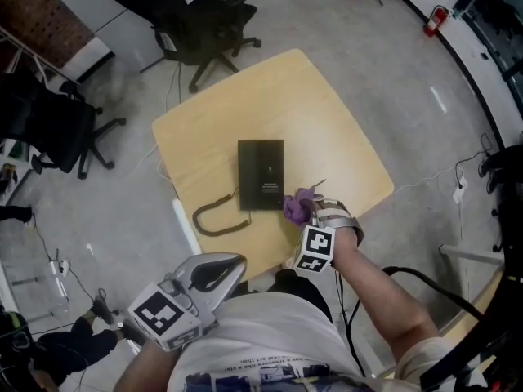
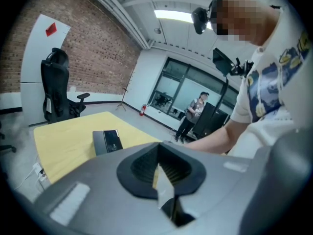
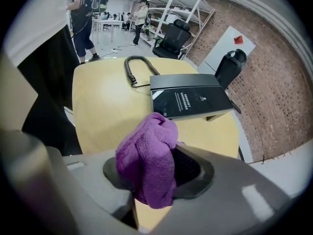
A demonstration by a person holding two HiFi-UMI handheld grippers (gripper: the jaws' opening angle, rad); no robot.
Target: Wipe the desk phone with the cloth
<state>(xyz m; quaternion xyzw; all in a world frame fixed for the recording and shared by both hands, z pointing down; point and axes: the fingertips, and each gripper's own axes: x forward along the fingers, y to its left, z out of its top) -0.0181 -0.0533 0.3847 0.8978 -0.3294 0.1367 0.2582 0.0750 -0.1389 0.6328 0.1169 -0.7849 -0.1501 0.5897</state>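
The black desk phone (image 1: 260,174) lies flat in the middle of the yellow table (image 1: 319,113), its coiled cord (image 1: 216,216) looping off its near left corner. My right gripper (image 1: 310,211) hovers at the phone's near right corner, shut on a bunched purple cloth (image 1: 292,209). In the right gripper view the cloth (image 3: 149,155) fills the jaws, just short of the phone (image 3: 190,102). My left gripper (image 1: 235,263) is held low by my body, off the table's near edge, shut and holding nothing. From there the phone (image 2: 107,141) shows far off.
Black office chairs stand beyond the table's far edge (image 1: 204,27) and to its left (image 1: 49,129). Cables trail on the floor at the right (image 1: 441,178). A person (image 2: 195,114) stands in the background of the left gripper view.
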